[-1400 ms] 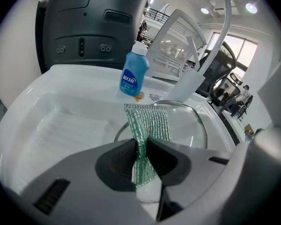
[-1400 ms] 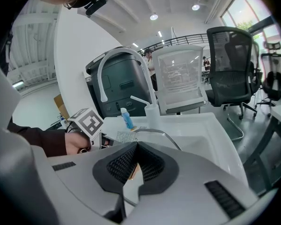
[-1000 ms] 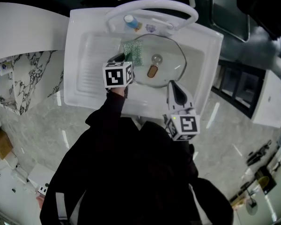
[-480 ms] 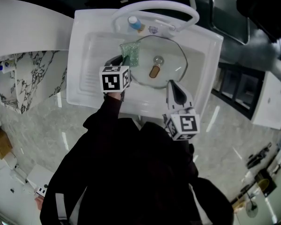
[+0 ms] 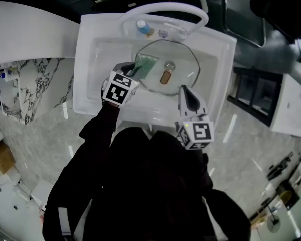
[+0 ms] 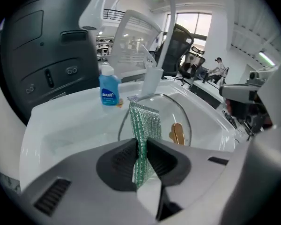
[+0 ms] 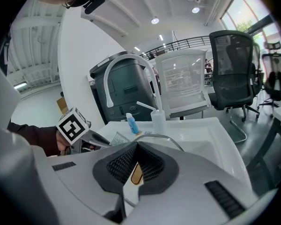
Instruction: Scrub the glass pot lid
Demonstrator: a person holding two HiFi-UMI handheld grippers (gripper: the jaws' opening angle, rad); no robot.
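The glass pot lid (image 5: 178, 59) lies tilted in the white sink (image 5: 90, 29), with a metal knob (image 5: 169, 65) and a brown handle (image 5: 164, 77) at its centre. My left gripper (image 5: 134, 71) is shut on a green scrub pad (image 5: 146, 65), which rests against the lid's left part. In the left gripper view the green scrub pad (image 6: 146, 123) stands upright between the jaws of the left gripper (image 6: 143, 146), in front of the lid (image 6: 171, 111). My right gripper (image 5: 184, 91) is at the lid's near rim. In the right gripper view the right gripper (image 7: 136, 162) is shut on that lid edge (image 7: 159, 138).
A blue soap bottle (image 5: 142, 25) and a clear pump bottle (image 7: 158, 118) stand behind the basin under the arched white faucet (image 5: 165, 8). A ridged drainboard (image 5: 98, 69) lies left of the lid. Black cabinets (image 5: 256, 89) stand at the right, beyond the sink.
My left gripper has turned and swung the green pad to the right, from the lid's left rim onto its glass. The right gripper and the lid have stayed put.
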